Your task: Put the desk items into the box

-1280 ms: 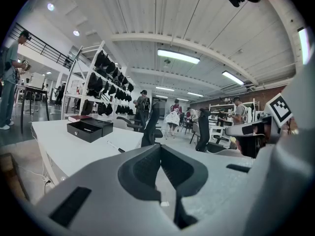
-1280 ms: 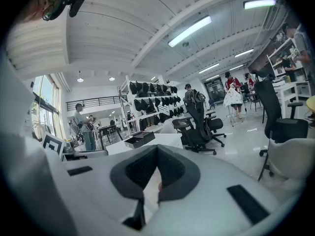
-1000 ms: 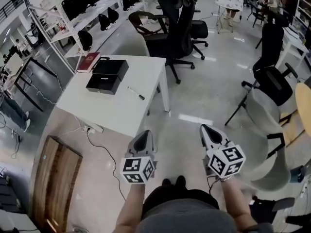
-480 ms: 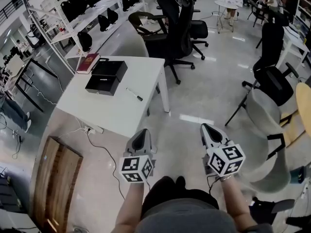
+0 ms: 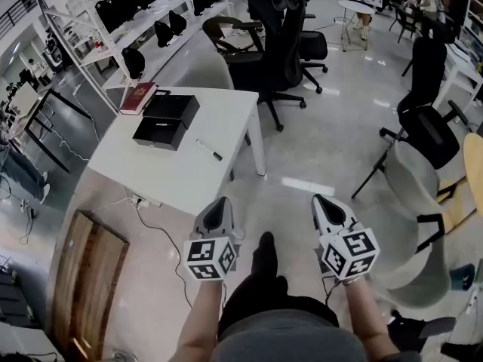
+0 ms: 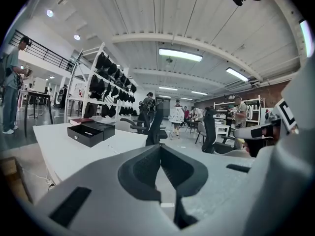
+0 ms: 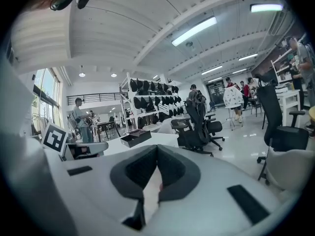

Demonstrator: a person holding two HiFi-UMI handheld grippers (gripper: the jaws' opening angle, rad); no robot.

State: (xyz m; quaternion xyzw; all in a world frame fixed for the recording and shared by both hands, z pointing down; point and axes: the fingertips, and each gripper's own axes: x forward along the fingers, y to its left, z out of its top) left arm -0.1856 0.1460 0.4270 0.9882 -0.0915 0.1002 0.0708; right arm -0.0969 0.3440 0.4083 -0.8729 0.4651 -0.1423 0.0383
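On the white desk (image 5: 181, 172) stands an open black box (image 5: 160, 132), its lid (image 5: 174, 107) just behind it. A red book (image 5: 138, 96) lies at the desk's far left corner, and a black pen (image 5: 210, 150) lies right of the box. Both grippers hang over the floor in front of the desk, well short of it. My left gripper (image 5: 220, 204) is shut and holds nothing, as does my right gripper (image 5: 320, 200). The left gripper view shows the box (image 6: 91, 132) and book (image 6: 78, 121) beyond the shut tips (image 6: 160, 146). The right gripper view shows the box (image 7: 135, 138) past its tips (image 7: 157, 146).
Black office chairs (image 5: 279, 44) stand behind the desk. A white shelf rack (image 5: 128, 29) with black bags runs along the left. A wooden board (image 5: 87, 277) and a cable (image 5: 162, 240) lie on the floor at left. Grey chairs (image 5: 423, 225) stand at right.
The person's foot has stepped forward between the grippers. Both grippers stay shut and almost in place.
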